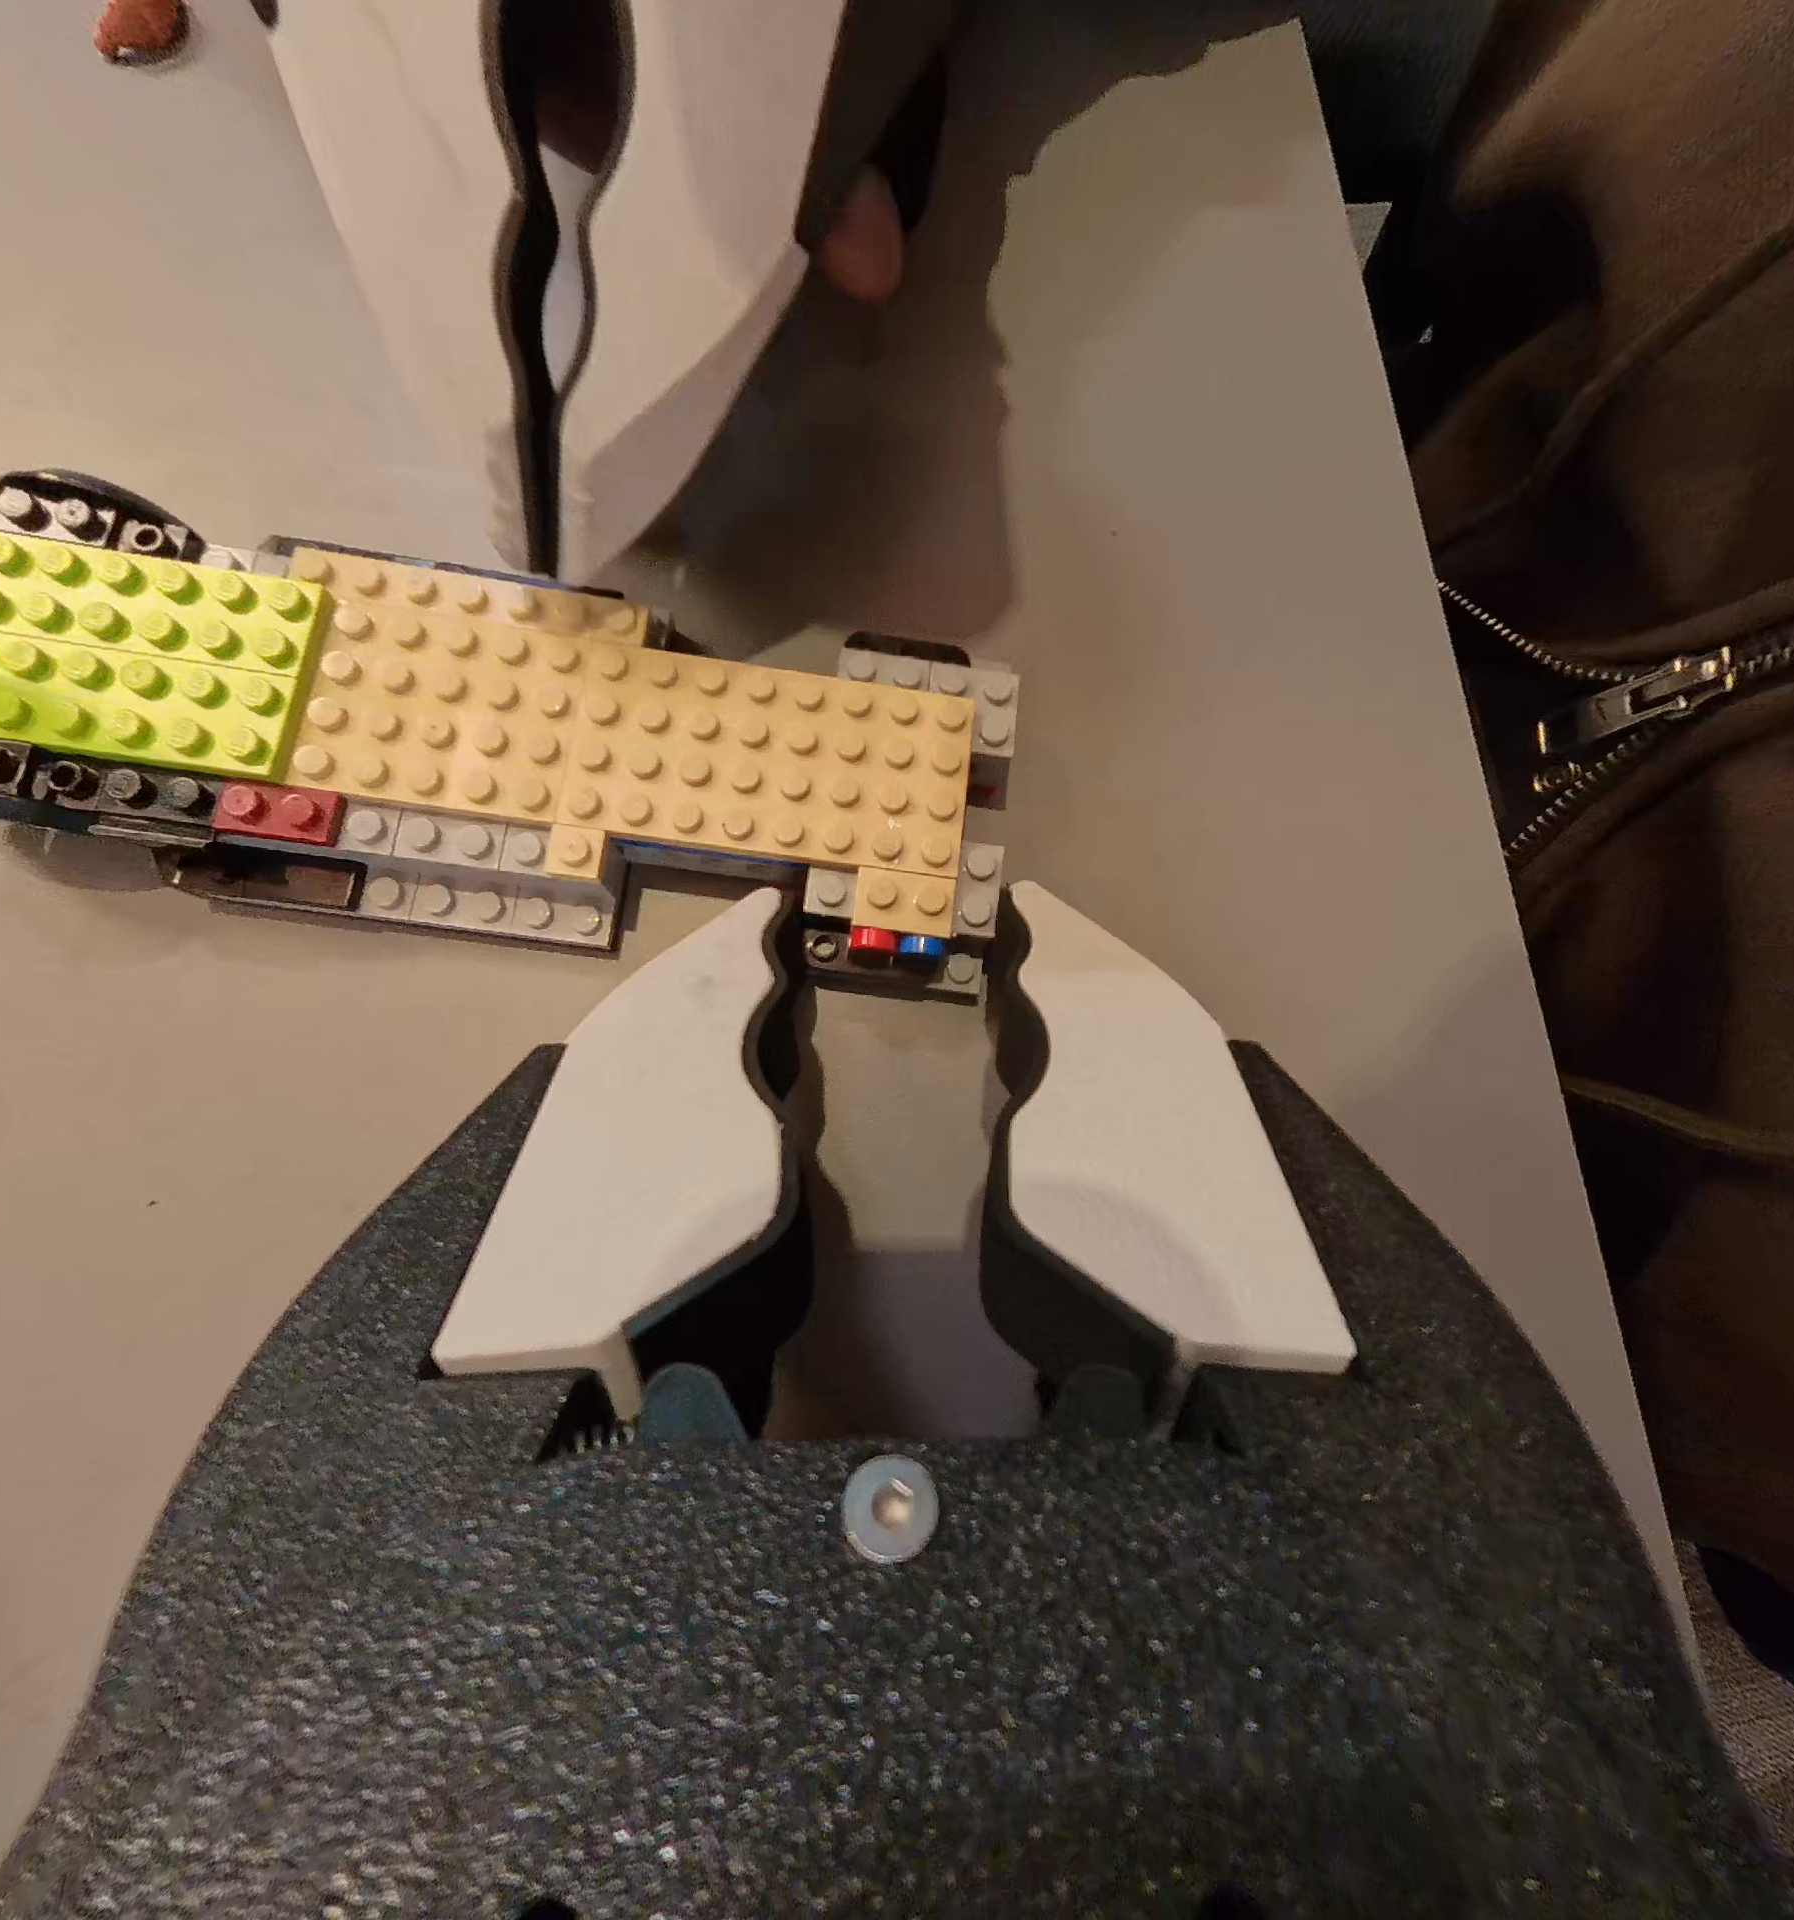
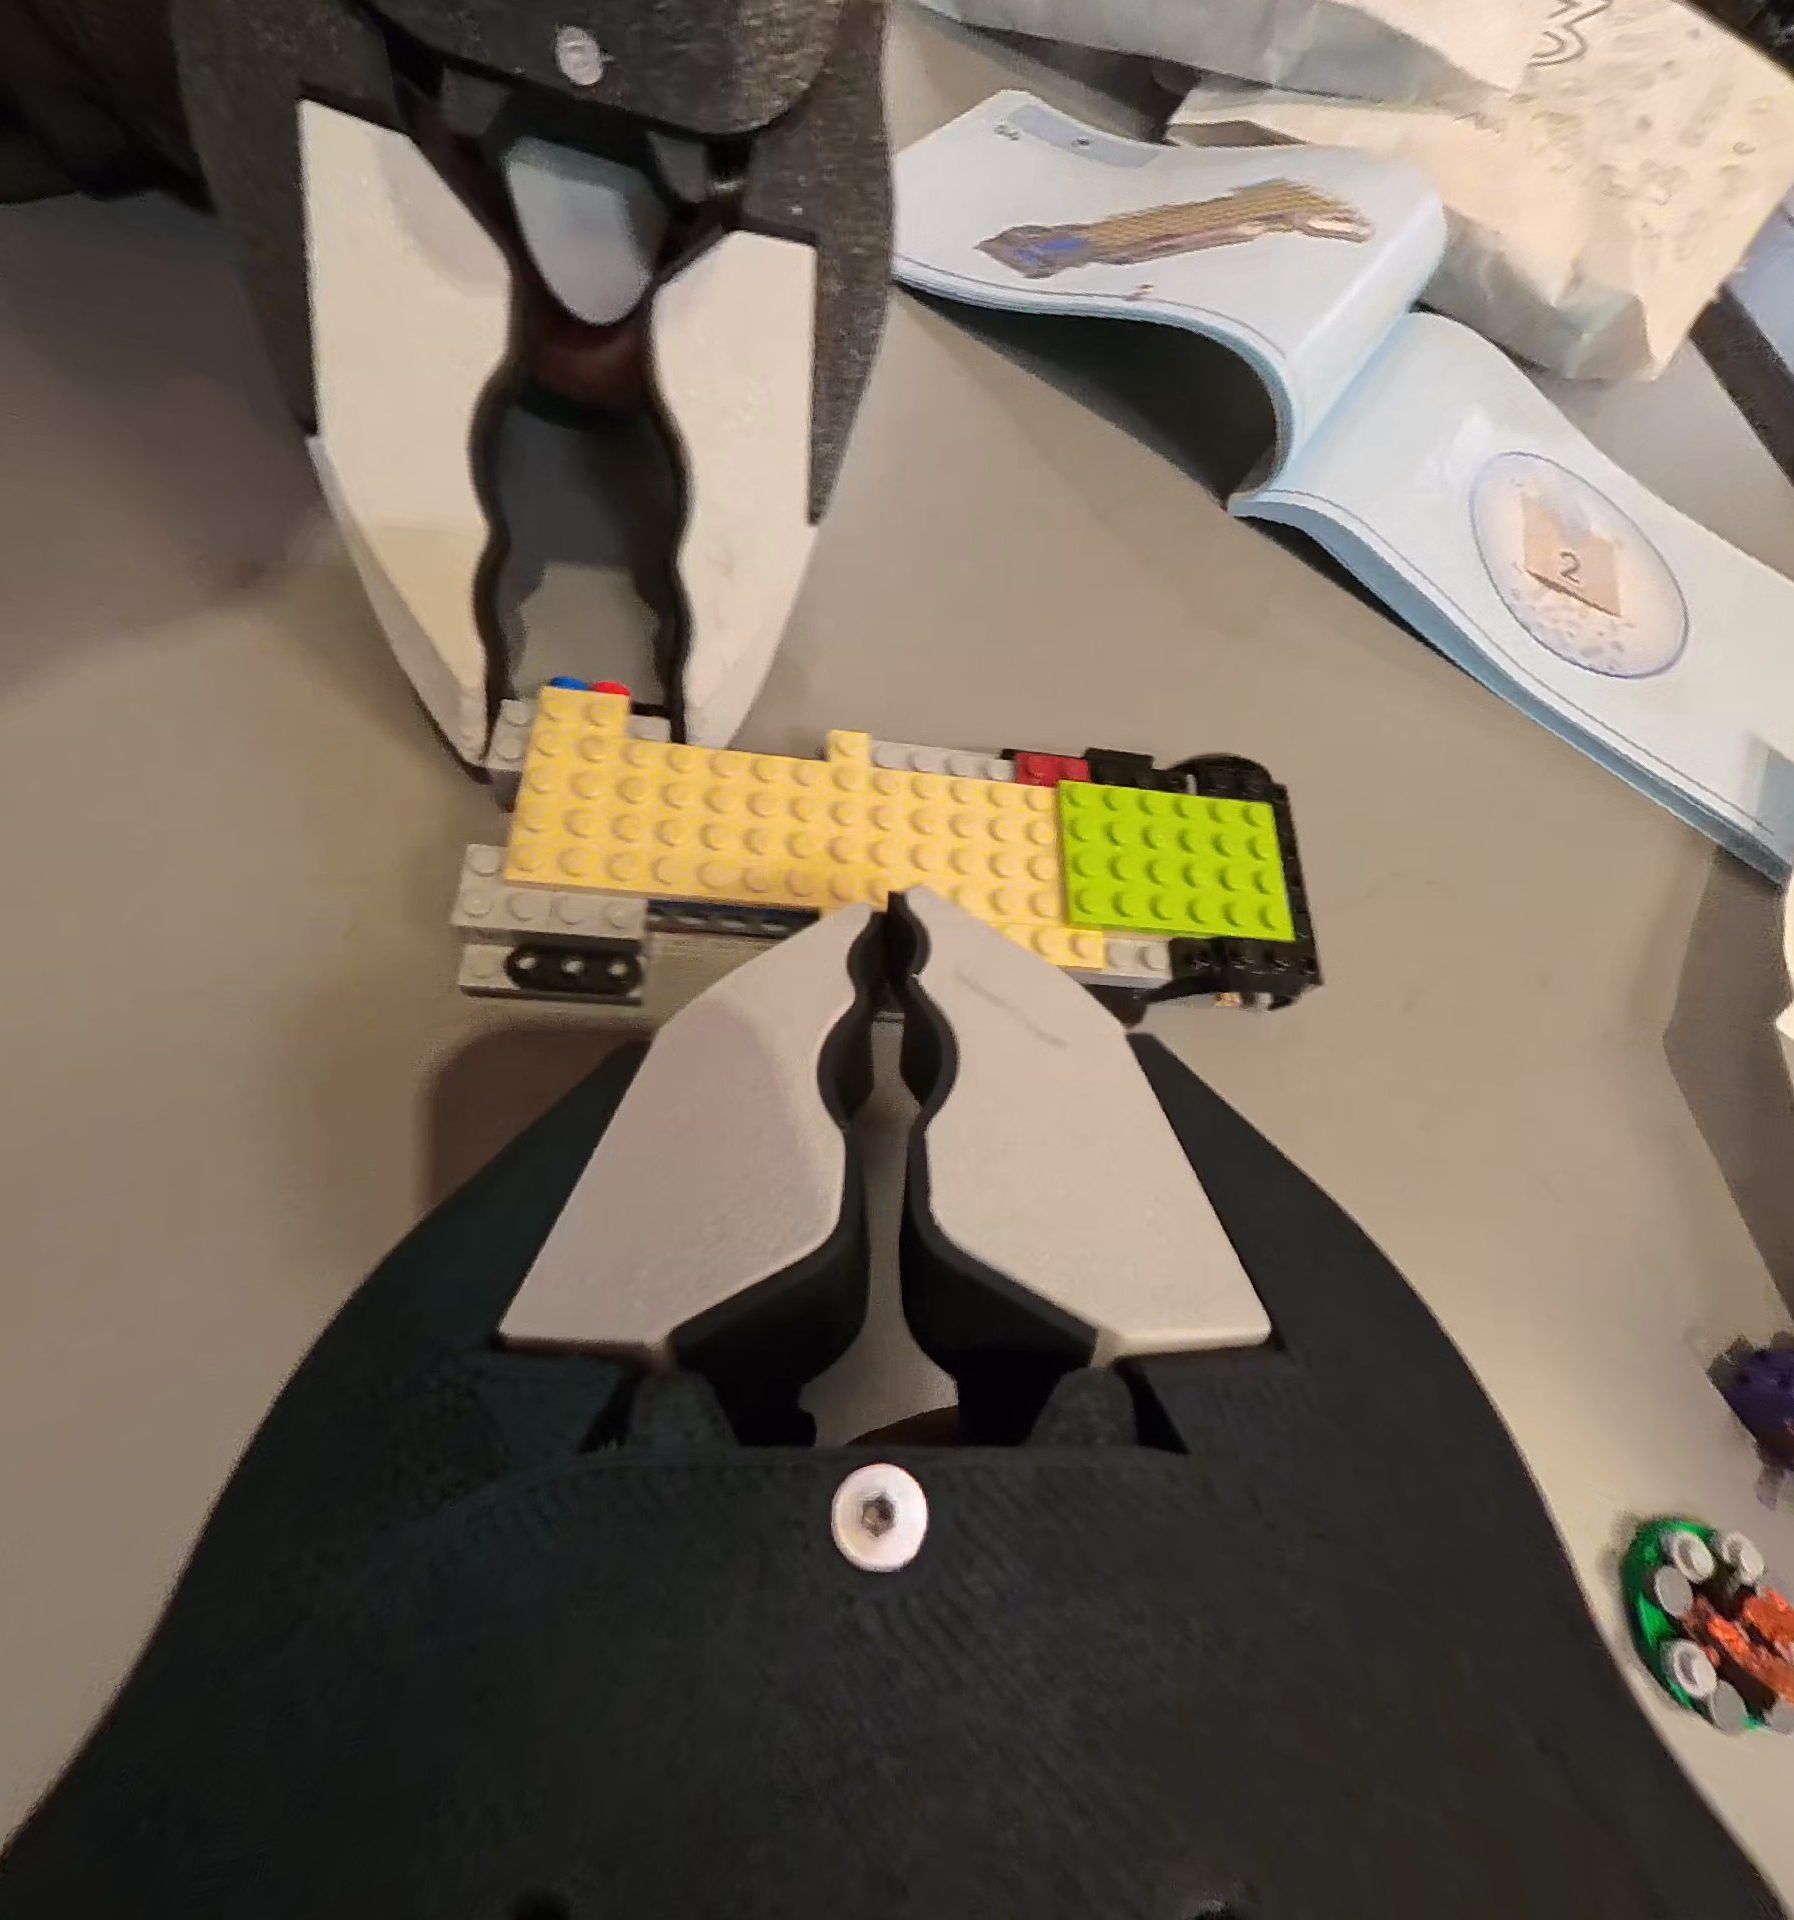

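The brick model (image 1: 644, 717) lies flat on the grey bench (image 1: 166, 1091), a long low build with a tan studded deck, a lime-green plate (image 1: 124, 665) at its far left end, grey bricks along the edges and a dark red piece (image 1: 280, 812) on the near side. In the left wrist view, the left tool (image 1: 898, 925) has its jaws apart around the model's narrow end, where a red and a blue stud (image 1: 898, 943) sit; the white fingers (image 1: 685, 1049) seem to bear on the grey sides there, so I take it as clamped on that end. If that hold is shallow, a pull could snap the small end section off rather than move the whole build. A person's brown zipped jacket (image 1: 1651, 727) is just beyond the bench edge.

From the right wrist view, the right tool (image 2: 890, 906) has its jaws together with nothing between them, tips touching or just over the tan deck's near edge. Pressing there could tilt the model against the other tool's hold. An open booklet (image 2: 1392, 416) and a small green brick piece (image 2: 1703, 1652) lie well apart.
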